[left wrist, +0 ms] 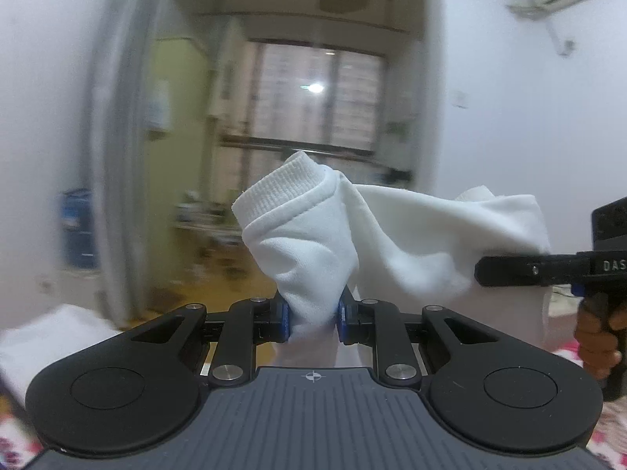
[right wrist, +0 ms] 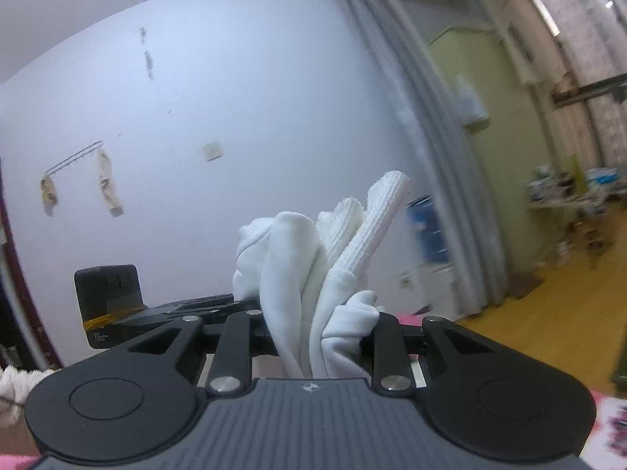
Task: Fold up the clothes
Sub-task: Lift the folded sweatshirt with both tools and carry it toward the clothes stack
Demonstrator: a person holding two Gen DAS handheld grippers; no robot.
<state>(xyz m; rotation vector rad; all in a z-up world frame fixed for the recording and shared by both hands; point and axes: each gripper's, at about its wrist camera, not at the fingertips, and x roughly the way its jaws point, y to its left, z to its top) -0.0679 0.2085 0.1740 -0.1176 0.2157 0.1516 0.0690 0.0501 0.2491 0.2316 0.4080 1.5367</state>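
Observation:
A white garment (left wrist: 411, 235) with a ribbed hem hangs in the air between both grippers. My left gripper (left wrist: 312, 319) is shut on a bunched part of it, with the ribbed edge (left wrist: 282, 188) sticking up above the blue pads. My right gripper (right wrist: 317, 337) is shut on another bunch of the same garment (right wrist: 298, 258), whose ribbed edge (right wrist: 376, 219) points up; its fingertips are hidden by cloth. In the left wrist view the right gripper (left wrist: 529, 270) comes in from the right edge, held by a hand (left wrist: 599, 333). The left gripper's body (right wrist: 113, 301) shows at the left of the right wrist view.
A white wall (right wrist: 196, 117) and a grey curtain (right wrist: 431, 137) stand behind. A doorway leads to a room with a window (left wrist: 317, 98) and a yellow floor (right wrist: 548, 297). A blue container (left wrist: 78, 231) stands by the curtain. A pink floral bedspread (left wrist: 611, 446) and white cloth (left wrist: 47, 337) lie below.

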